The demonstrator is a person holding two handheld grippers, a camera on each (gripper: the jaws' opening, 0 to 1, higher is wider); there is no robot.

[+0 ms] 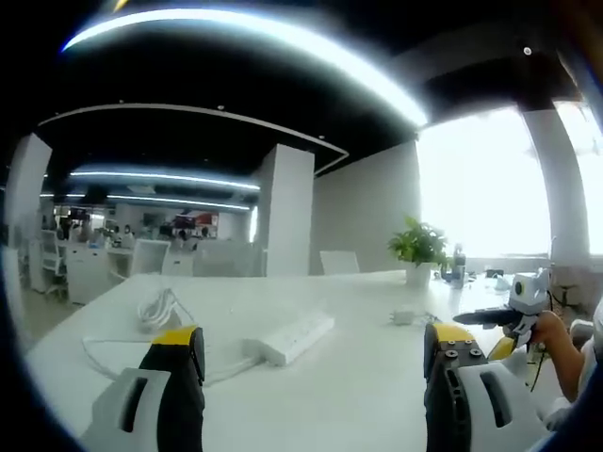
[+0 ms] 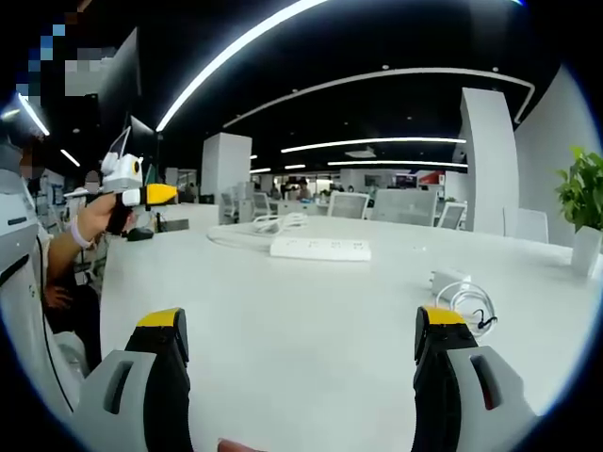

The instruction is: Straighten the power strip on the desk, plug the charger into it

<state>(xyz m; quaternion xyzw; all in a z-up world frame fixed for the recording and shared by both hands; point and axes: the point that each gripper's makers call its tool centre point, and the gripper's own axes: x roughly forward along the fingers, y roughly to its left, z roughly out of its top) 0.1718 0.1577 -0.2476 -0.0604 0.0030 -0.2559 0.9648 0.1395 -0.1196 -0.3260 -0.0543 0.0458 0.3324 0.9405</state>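
Note:
A white power strip (image 1: 297,337) lies askew on the white desk (image 1: 358,395), just beyond my left gripper (image 1: 316,341), whose jaws stand wide apart and open with nothing between them. The strip's cord runs left to a loose coil (image 1: 160,309). A small white charger (image 1: 405,317) rests to the strip's right. In the right gripper view the power strip (image 2: 320,249) lies farther off across the desk, and the charger (image 2: 450,280) with its coiled cable (image 2: 473,307) sits near the right jaw. My right gripper (image 2: 301,325) is open and empty, above the desk.
A potted plant (image 1: 419,247) stands at the desk's far edge, by bright windows. A hand holds the right gripper (image 1: 490,318) at the right; the left gripper (image 2: 155,194) shows at the left. Office chairs (image 2: 405,205) and desks stand behind.

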